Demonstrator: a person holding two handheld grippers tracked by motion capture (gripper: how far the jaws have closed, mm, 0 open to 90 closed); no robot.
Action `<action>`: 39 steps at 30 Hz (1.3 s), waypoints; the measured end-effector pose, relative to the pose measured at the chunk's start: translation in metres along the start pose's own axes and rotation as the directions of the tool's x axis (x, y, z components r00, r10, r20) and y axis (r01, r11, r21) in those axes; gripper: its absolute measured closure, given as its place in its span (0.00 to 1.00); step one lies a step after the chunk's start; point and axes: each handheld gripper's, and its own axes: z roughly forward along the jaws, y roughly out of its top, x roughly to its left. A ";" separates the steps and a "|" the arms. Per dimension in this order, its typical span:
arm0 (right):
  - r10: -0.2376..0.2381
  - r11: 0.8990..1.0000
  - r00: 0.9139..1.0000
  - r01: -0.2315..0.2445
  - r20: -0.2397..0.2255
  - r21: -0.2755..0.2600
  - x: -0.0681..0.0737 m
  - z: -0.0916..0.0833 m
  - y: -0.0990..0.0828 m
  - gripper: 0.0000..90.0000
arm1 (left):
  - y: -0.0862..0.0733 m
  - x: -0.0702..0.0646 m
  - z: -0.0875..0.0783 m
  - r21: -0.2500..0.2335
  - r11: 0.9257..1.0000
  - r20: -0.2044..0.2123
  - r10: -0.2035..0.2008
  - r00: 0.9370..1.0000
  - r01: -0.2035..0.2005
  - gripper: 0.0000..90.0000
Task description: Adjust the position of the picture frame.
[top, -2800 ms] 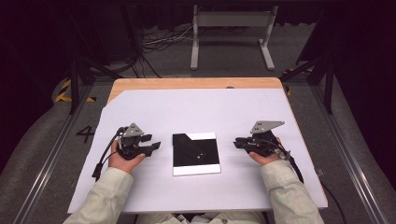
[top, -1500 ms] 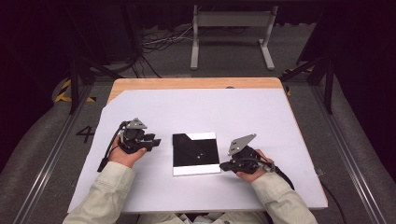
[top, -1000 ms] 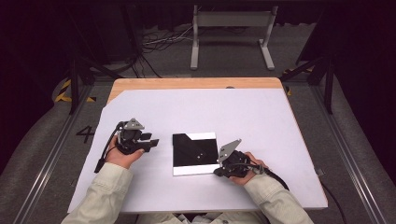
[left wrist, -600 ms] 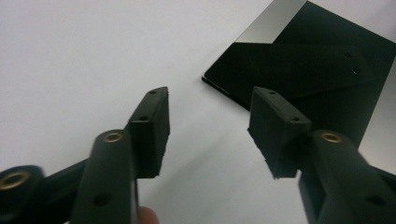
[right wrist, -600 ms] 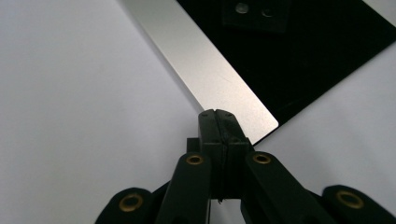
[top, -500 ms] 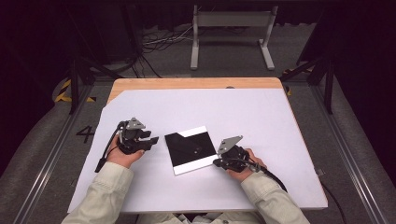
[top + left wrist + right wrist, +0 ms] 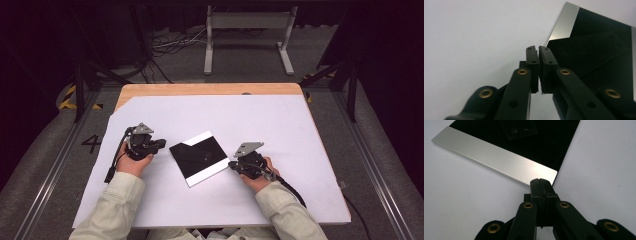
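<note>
- Now the black board (image 7: 200,156), which lay square to the table edge a moment ago, sits turned, its pale strip corner right at the tips of the right gripper (image 7: 235,165).
- The right gripper's (image 7: 540,181) jaws are pressed together with nothing between them, so it is nudging the board, not gripping it.
- The left gripper (image 7: 538,50) has just been closing; its fingers are almost touching, empty, with the board's edge just past the tips.
- Likely both will push the board from either side.

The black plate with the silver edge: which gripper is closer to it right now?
Right. The right gripper sits shut at the black plate's near corner; the left gripper sits shut just off its left corner.
</note>
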 end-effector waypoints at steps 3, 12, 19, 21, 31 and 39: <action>-0.009 1.000 1.000 0.009 0.009 -0.008 0.000 -0.008 0.000 1.00 | 0.000 0.005 0.002 -0.063 0.998 0.025 -0.025 0.999 0.027 1.00; 0.004 0.999 0.999 -0.003 0.032 -0.043 -0.007 -0.029 -0.009 1.00 | -0.002 0.010 0.022 -0.071 0.995 0.026 -0.063 0.998 0.065 1.00; 0.022 0.999 0.998 -0.019 0.060 -0.048 -0.010 -0.042 -0.019 1.00 | -0.003 0.015 0.035 -0.050 0.996 0.049 -0.076 0.996 0.079 1.00; 0.032 0.998 0.997 -0.029 0.065 -0.052 -0.012 -0.045 -0.021 1.00 | -0.004 0.016 0.038 -0.028 0.996 0.056 -0.085 0.995 0.086 1.00; 0.067 0.994 0.995 -0.060 0.080 -0.092 -0.021 -0.060 -0.024 1.00 | -0.006 0.013 0.042 0.021 0.999 0.070 -0.051 0.996 0.050 1.00; 0.066 0.993 0.995 -0.058 0.076 -0.102 -0.023 -0.063 -0.023 1.00 | -0.005 0.004 0.039 0.064 0.998 0.101 0.010 0.995 -0.017 1.00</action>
